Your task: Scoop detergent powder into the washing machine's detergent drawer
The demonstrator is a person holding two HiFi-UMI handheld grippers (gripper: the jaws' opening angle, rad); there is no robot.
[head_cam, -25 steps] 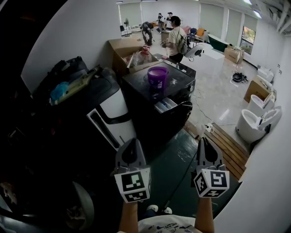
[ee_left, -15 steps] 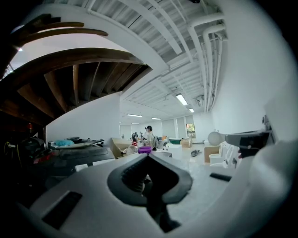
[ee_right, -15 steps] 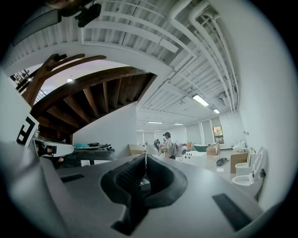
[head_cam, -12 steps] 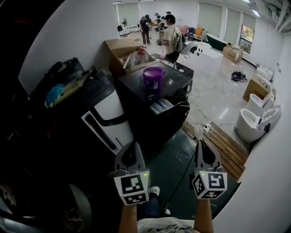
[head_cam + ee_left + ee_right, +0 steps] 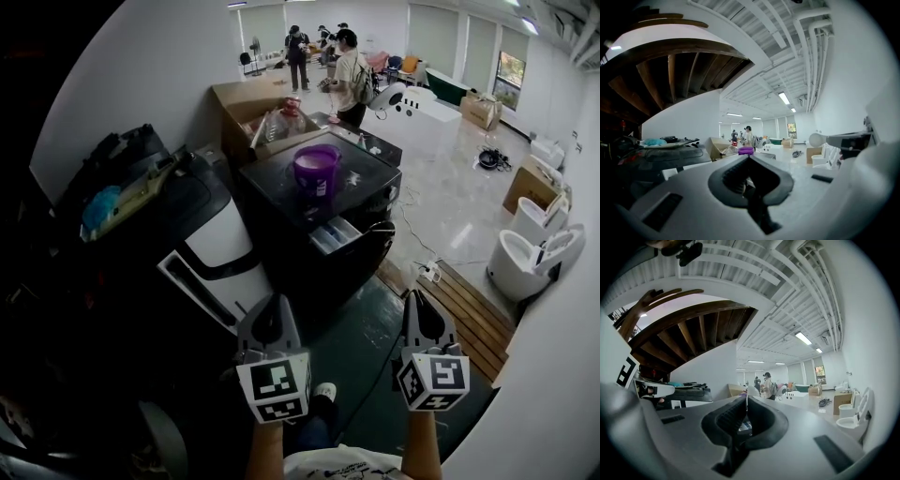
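Observation:
A black washing machine [image 5: 281, 202] stands ahead in the head view, some way beyond both grippers. On its lid is a purple tub [image 5: 316, 171], which also shows small in the left gripper view as the purple tub [image 5: 746, 150]. The detergent drawer [image 5: 333, 234] is pulled out of the machine's front, pale inside. My left gripper [image 5: 270, 309] and right gripper [image 5: 417, 302] are held low, side by side, both shut and holding nothing. The left gripper [image 5: 748, 157] and right gripper [image 5: 746, 400] each point toward the machine. I see no scoop.
A white machine [image 5: 220, 234] with dark bags piled on it stands left of the washer. An open cardboard box [image 5: 253, 108] sits behind. People [image 5: 349, 75] stand at the back. White toilets [image 5: 530, 258] line the right wall. A wooden pallet [image 5: 469, 309] and cables lie on the floor.
The washing machine and its neighbours have drawn nearer and shifted left in the head view. Both grippers kept their place and stayed shut.

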